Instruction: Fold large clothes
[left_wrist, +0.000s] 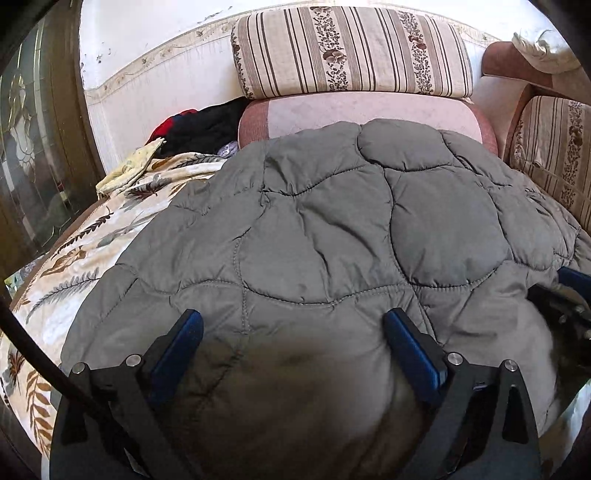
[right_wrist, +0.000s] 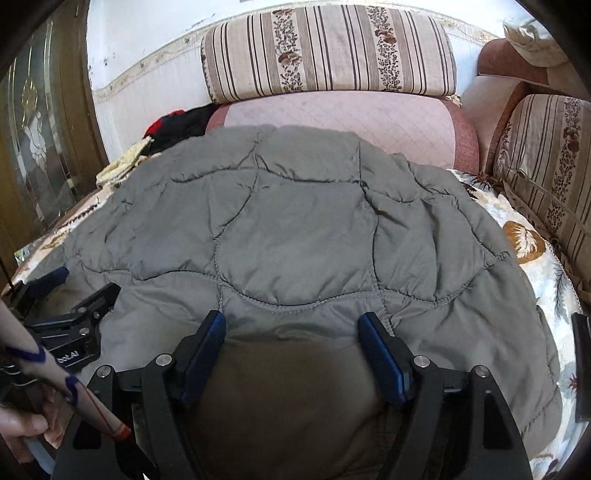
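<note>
Right under both tools lay the near edge of the grey quilted jacket (left_wrist: 325, 221), puffed up between the blue pads: the left hand-held gripper (left_wrist: 293, 343) stood wide and the right hand-held gripper (right_wrist: 291, 339) a little less so, neither pinching any cloth that I could see. If either had closed there, I reckoned it might have caught only the slippery top layer and dragged the bulk crooked. Beyond them the jacket spread over the leaf-patterned cover (left_wrist: 92, 243) toward the pink cushion (left_wrist: 362, 110), where a careless fold could have shoved it askew.
</note>
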